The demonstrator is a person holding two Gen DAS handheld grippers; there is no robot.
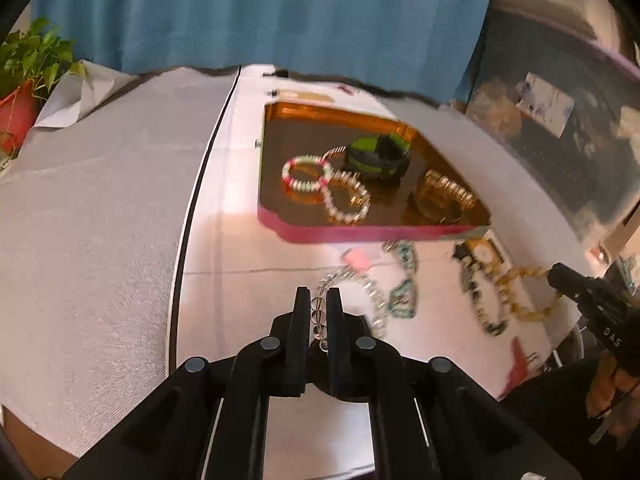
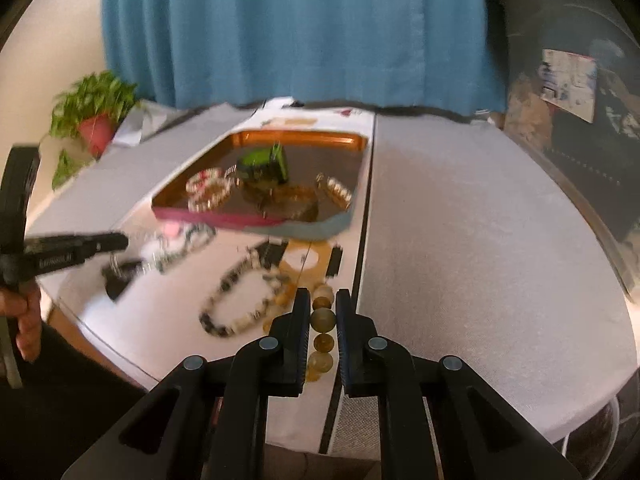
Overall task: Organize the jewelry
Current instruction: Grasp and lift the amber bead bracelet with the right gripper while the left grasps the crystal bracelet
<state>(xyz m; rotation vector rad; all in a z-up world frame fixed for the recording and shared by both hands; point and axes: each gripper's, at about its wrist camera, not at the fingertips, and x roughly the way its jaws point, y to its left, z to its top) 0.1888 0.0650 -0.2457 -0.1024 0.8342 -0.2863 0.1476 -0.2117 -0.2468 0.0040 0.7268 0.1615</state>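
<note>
Black tong arms fill the bottom of both wrist views. In the left wrist view, the left gripper (image 1: 318, 300) sits at lower centre with its jaws nearly together, pinched on a clear bead bracelet (image 1: 352, 284) whose loop curves off to the right just past the fingertips. In the right wrist view, the right gripper (image 2: 322, 300) is likewise closed on an amber bead bracelet (image 2: 323, 320); its round beads line up in the narrow gap between the fingers and run on beyond the tips.

Just beyond the tongs, on the white table (image 1: 224, 280), loose pieces lie close together: a teal beaded piece (image 1: 406, 280) right of the clear bracelet, and a black-and-white bead bracelet (image 2: 240, 300) left of the right gripper. A gold wristwatch (image 2: 304, 258) lies just past the amber beads.

Farther up, at centre frame, a pink-rimmed tray (image 1: 360, 234) with a dark, glossy floor holds a pink-and-white bracelet (image 1: 306, 172), a pearl bracelet (image 1: 346, 200) touching it, a green-and-black band (image 1: 378, 156) behind them, and a gold link bracelet (image 1: 448, 192) to the right.

Grey cloth (image 1: 92, 220) covers the table on the left of that view. At far upper left stands a potted plant (image 1: 28, 80), and a blue curtain (image 1: 272, 12) hangs across the top.
</note>
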